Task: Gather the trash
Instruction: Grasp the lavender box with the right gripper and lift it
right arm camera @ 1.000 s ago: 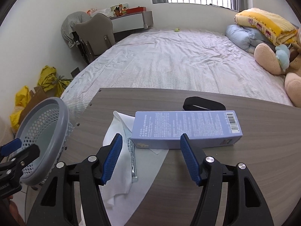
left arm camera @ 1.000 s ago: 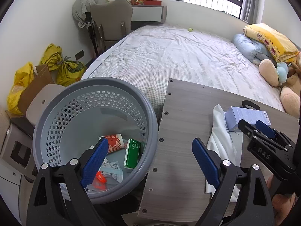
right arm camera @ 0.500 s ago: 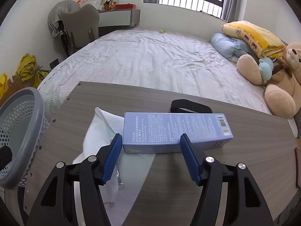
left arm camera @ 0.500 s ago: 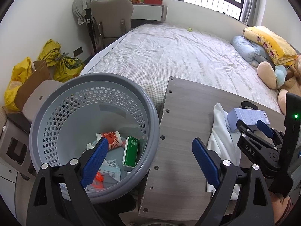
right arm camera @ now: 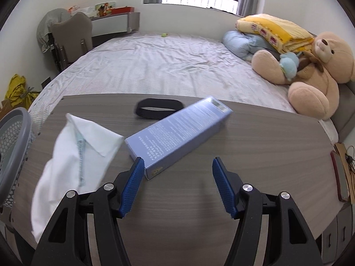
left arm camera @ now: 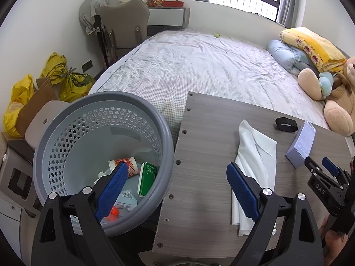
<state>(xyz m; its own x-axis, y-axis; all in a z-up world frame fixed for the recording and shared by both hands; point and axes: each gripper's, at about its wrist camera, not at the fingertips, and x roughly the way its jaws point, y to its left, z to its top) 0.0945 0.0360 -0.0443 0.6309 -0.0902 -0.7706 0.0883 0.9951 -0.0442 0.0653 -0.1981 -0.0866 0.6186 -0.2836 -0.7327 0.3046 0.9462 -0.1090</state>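
**Right wrist view: blue carton now lies skewed ahead of wide fingers**

Right wrist view shows the long pale-blue cardboard carton lying flat on the grey wood-grain worktop, and it now runs diagonally from lower left to upper right, where a second ago it lay squarely across the picture. Its near end sits just beside the left blue pad of the right gripper, slightly left of the gap between the fingers; nothing is between them and they stand wide apart. The pads do not press on the carton. Left of the carton the crumpled white plastic wrapper lies on the worktop, blurred, with a corner reaching close to the carton's near end. Behind the carton rests a black elastic band.

From the left wrist view the carton appears end-on near the worktop's right side, now turned more lengthwise than before, with the right gripper just below it. The left gripper hangs with fingers wide and empty, one pad over the round grey perforated plastic basket, the other over the wrapper. The basket holds a green box and small wrappers.
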